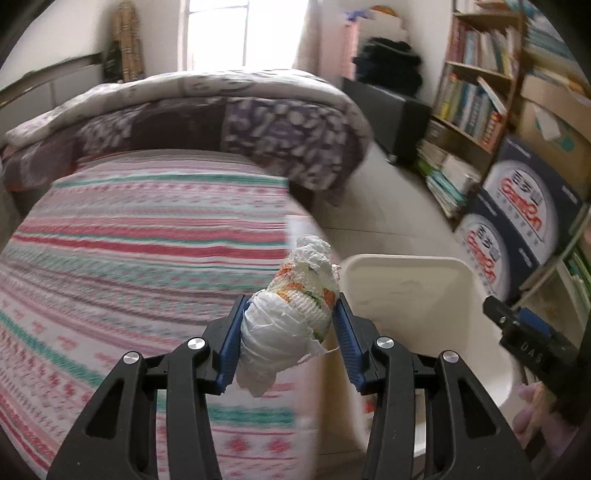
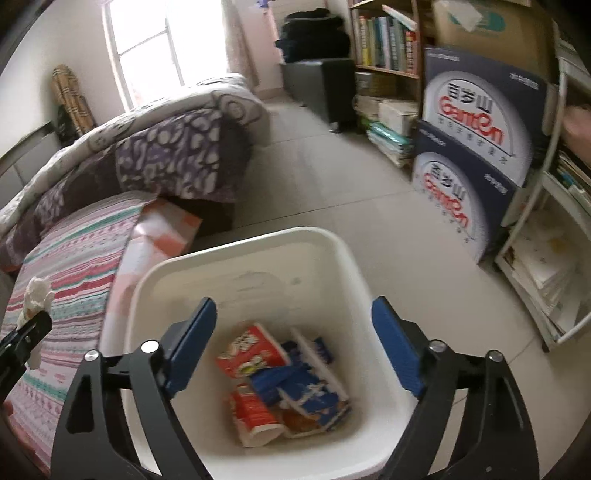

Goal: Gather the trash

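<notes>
The left gripper (image 1: 290,332) is clamping a crumpled wad (image 1: 295,314) of white wrapper with orange and green print, its 2 blue pads pressing the wad's sides, and the wad is hanging above the striped bed (image 1: 129,258), just left of the white bin (image 1: 424,295). The right gripper (image 2: 295,347) is hovering over the bin (image 2: 251,266) with its jaws spread wide and nothing between them. Down in the bin, red cartons (image 2: 251,350) and blue cartons (image 2: 310,398) are lying in a heap on the bottom. In the right view the wad (image 2: 37,295) is showing at the far left, above the bed (image 2: 74,258). The bin is standing on the tile floor (image 2: 332,177) against the bed's right side. Farther off, a purple patterned quilt (image 1: 221,122) is lying folded across the bed. To the right, 2 dark boxes (image 2: 476,147) are sitting stacked on the floor, with a bookshelf (image 1: 476,92) beyond them. A bright window (image 1: 240,29) is glowing at the far wall.
</notes>
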`<state>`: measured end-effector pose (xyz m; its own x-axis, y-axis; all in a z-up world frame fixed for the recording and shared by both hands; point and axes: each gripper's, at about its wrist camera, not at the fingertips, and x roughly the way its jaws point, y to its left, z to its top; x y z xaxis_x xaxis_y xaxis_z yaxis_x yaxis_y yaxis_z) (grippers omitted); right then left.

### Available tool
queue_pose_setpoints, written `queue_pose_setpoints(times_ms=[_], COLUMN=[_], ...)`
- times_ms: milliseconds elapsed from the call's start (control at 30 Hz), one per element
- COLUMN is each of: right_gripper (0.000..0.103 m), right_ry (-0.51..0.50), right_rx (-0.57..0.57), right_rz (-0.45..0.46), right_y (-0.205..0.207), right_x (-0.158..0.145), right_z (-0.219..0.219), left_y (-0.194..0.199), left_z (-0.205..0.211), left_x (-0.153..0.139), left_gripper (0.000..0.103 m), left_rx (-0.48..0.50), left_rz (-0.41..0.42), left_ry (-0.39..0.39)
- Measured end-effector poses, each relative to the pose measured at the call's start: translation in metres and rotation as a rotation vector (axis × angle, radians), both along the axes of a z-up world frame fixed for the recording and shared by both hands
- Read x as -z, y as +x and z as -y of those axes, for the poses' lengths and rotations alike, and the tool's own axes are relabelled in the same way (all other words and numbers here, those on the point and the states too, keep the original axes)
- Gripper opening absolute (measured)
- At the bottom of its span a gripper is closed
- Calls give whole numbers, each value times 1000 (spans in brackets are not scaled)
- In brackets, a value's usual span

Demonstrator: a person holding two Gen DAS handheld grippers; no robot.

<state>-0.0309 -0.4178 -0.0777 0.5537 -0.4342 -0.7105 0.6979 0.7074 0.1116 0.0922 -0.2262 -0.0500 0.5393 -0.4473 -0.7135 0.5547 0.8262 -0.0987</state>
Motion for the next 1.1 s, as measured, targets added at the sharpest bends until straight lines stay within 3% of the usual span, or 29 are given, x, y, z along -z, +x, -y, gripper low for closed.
queue_pose_setpoints(times_ms=[133, 233, 400, 533, 633, 767, 900, 1100], right_gripper=[88, 90, 93, 96, 96, 96, 96, 96], right_ry=[2, 1, -20, -33, -41, -32, -14, -103], right_rx=[55, 91, 113, 103, 97, 34, -35, -140], right_rz=[16, 26, 30, 70, 113, 160, 202, 198], right_y=[-21, -36, -53, -56, -55, -46, -35, -17], right_x=[-2, -5, -12, -22, -34, -43, -49, -59], right_z=[18, 27, 25, 7, -12, -41, -76, -133], left_y=[-12, -19, -32, -41, -48, -54, -50, -55], left_z=[41, 66, 72, 49, 19, -26, -67, -131], left_x=[2, 6, 5, -7, -19, -31, -36, -40], left_gripper=[51, 74, 83, 86, 95, 96, 96, 96], left_rx=[79, 127, 131, 72, -10, -119, -202, -330], left_rz=[-11, -45, -36, 48, 125, 196, 167, 158], left_ry=[14, 42, 59, 74, 56, 11, -21, -31])
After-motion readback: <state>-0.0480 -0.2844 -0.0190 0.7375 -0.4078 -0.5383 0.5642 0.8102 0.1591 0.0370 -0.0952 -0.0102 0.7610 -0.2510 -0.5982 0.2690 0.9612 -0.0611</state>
